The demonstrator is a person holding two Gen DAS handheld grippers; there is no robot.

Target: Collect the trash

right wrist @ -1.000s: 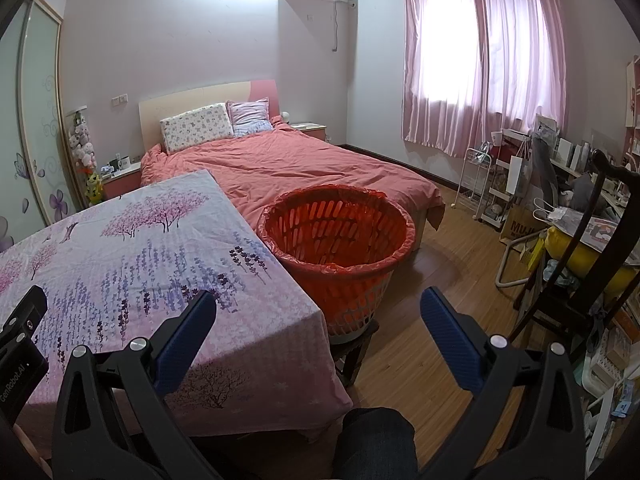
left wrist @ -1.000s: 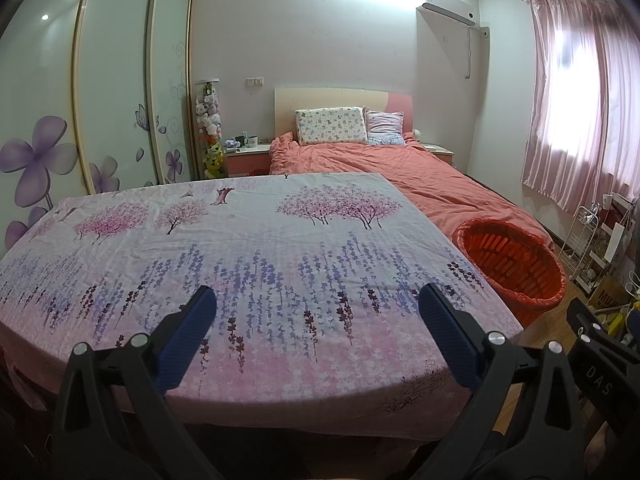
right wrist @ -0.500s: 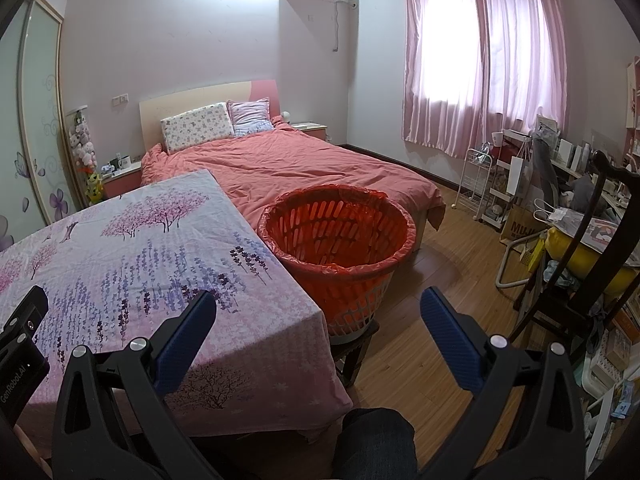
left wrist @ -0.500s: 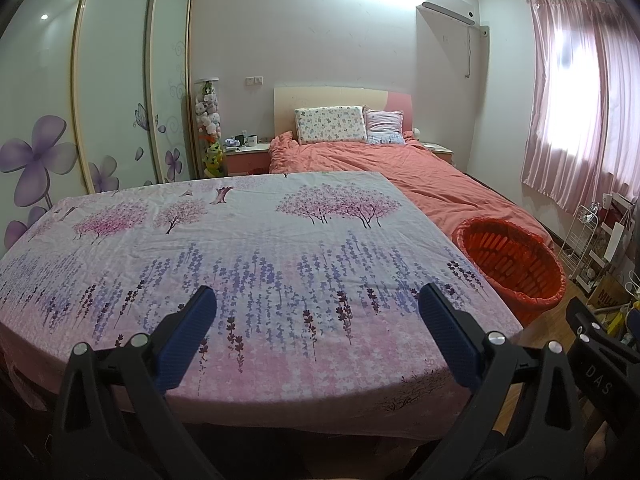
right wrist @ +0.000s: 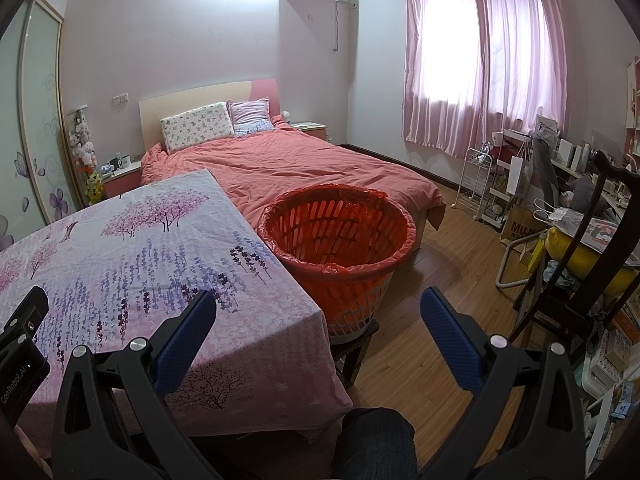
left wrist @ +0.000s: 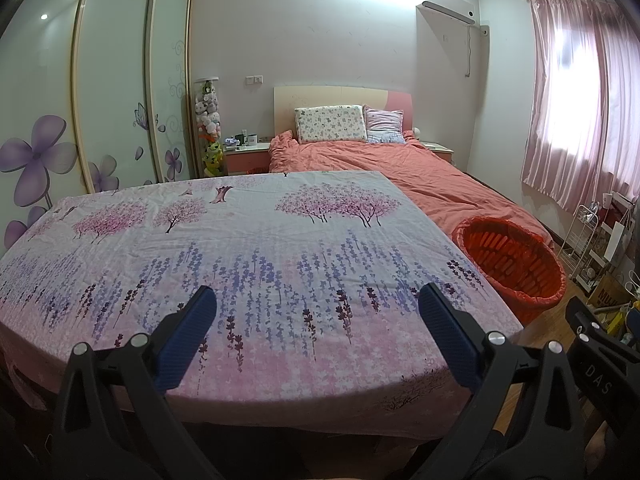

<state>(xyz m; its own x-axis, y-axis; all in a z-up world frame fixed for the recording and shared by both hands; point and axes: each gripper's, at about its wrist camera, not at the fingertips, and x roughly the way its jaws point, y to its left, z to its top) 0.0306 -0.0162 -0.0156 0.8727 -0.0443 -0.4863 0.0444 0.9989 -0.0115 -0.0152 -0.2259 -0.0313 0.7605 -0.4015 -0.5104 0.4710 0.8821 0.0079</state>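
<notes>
An orange slatted basket (right wrist: 336, 240) lined with an orange bag stands on a low stool by the table's right edge; it also shows in the left wrist view (left wrist: 512, 260). The table wears a floral cloth (left wrist: 248, 256) and I see no trash on it. My left gripper (left wrist: 318, 316) is open and empty above the table's near edge. My right gripper (right wrist: 318, 316) is open and empty, held over the table's near right corner and the floor in front of the basket.
A bed with a salmon cover (right wrist: 304, 164) lies behind the table and basket. A wardrobe with flower doors (left wrist: 80, 112) is on the left. A chair (right wrist: 592, 248), a white rack (right wrist: 476, 184) and cluttered shelves stand on the right. Wooden floor (right wrist: 436, 280) lies between them.
</notes>
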